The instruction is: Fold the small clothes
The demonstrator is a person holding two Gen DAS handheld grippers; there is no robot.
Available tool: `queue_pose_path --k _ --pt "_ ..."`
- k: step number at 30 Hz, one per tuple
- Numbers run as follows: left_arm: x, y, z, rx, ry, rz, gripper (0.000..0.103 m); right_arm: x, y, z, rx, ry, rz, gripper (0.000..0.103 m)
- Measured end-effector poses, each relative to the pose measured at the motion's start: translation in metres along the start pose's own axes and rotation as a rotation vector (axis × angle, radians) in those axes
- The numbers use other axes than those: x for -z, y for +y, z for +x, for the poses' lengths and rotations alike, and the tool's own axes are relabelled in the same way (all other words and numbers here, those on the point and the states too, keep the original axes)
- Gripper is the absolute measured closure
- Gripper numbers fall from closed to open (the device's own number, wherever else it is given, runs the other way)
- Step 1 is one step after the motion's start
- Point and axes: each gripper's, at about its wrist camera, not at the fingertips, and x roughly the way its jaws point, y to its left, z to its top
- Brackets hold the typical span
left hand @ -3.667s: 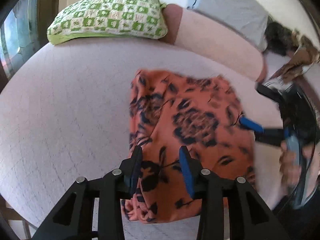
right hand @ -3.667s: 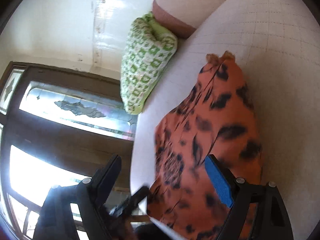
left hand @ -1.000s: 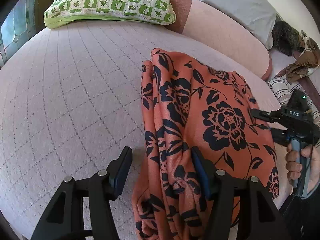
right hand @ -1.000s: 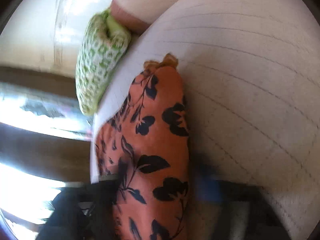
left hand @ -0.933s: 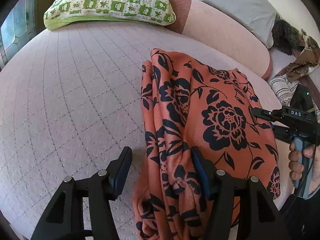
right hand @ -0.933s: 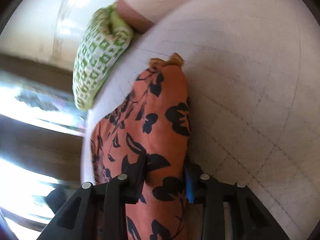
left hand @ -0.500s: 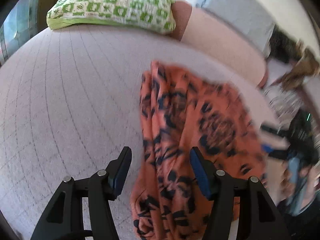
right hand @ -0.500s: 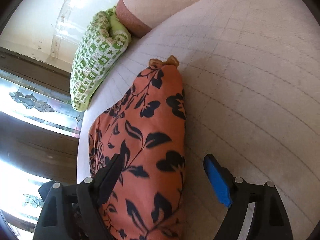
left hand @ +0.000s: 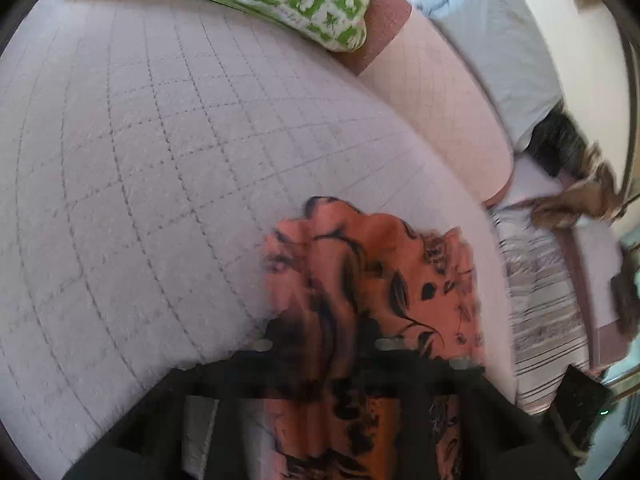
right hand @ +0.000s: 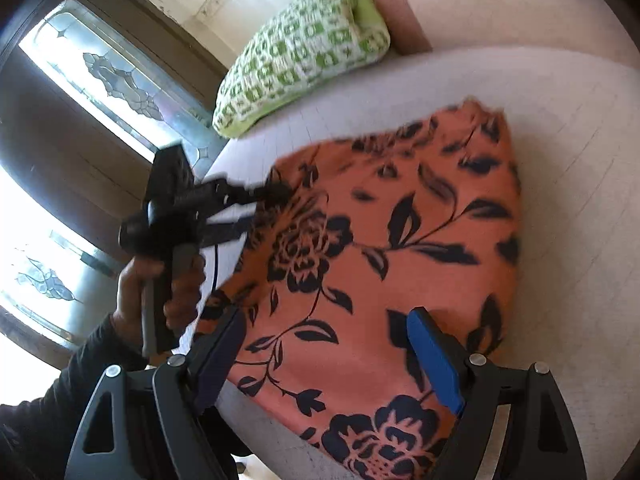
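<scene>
Right wrist view showed the orange flowered cloth (right hand: 400, 248) lying on the quilted bed (right hand: 568, 208), near its front edge. The left gripper (right hand: 276, 191) had just closed on the cloth's far-left edge. The right gripper (right hand: 326, 354) hung above, fingers wide apart, touching nothing. Bare bed spread toward the green pillow (right hand: 304, 56).

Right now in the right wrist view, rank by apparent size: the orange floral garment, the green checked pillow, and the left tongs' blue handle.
1. Orange floral garment, by far the largest.
2. Green checked pillow, though it lies farther from the camera, so it is probably bigger than it looks.
3. Left tongs, smallest in view.
</scene>
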Motion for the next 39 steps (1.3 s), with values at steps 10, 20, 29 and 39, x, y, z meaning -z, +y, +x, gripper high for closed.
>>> queue_pose_path --k 10,20,29,39 --pt "0.021 -0.013 -0.065 0.016 -0.125 0.011 0.029 0.003 -0.011 -0.022 -0.052 -0.039 0.055 0.018" --pt "0.073 -0.012 -0.061 0.024 -0.022 0.039 0.031 0.010 -0.089 -0.041 -0.076 -0.105 0.350 0.015" --pt "0.072 -0.003 -0.036 0.013 0.064 0.036 0.068 -0.004 -0.094 0.010 -0.066 0.028 0.378 0.044" --pt "0.065 -0.075 -0.074 0.011 -0.083 0.177 0.077 -0.041 -0.047 -0.039 -0.017 -0.005 0.173 0.066"
